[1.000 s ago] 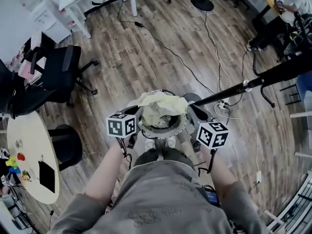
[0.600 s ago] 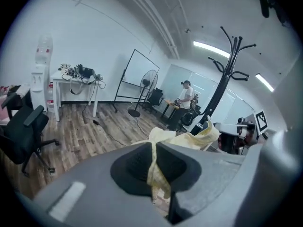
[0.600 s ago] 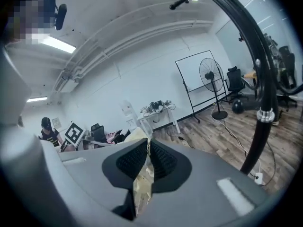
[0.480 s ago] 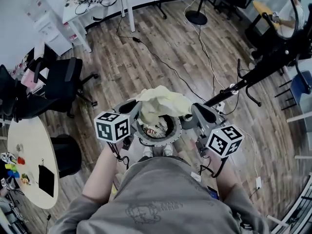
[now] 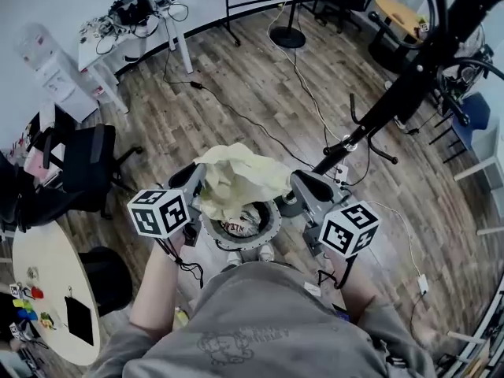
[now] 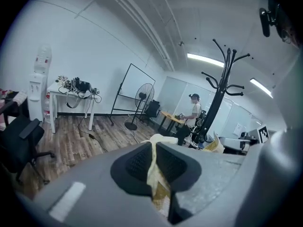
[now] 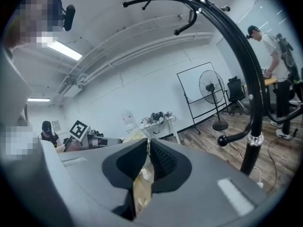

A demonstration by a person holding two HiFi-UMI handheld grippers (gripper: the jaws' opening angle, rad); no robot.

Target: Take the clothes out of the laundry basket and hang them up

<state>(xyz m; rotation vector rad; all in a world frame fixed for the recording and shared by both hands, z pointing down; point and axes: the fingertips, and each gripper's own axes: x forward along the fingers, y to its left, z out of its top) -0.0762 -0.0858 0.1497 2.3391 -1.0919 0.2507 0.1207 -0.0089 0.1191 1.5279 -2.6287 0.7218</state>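
Wood-plank floor (image 5: pixel 236 93), open office room; the laundry basket (image 5: pixel 268 239) stands on it just in front of the person's feet and is taken as reference. Left of the basket, above its rim: left hand-held gripper (image 5: pixel 195 186), clenched on one edge of the yellow garment (image 5: pixel 236 178); its own view shows pale cloth pinched between the two pads (image 6: pixel 137 162). The garment hangs directly over the basket mouth, clear of the rim, bunched and slung between both tools. More laundry (image 5: pixel 236 227) shows inside the basket beneath it. Right of the basket, at about the same height: right hand-held gripper (image 5: pixel 299 189), likewise clamped on the garment's opposite edge, fabric visible in the slit between its jaws. The two-point hold probably spreads the piece and keeps it off the floor. Beyond the basket, to the right: black coat stand (image 5: pixel 390 105), the hooks that show bare, the likely hanging place. Judgement: this item is out of the basket; carry to the stand not yet made.
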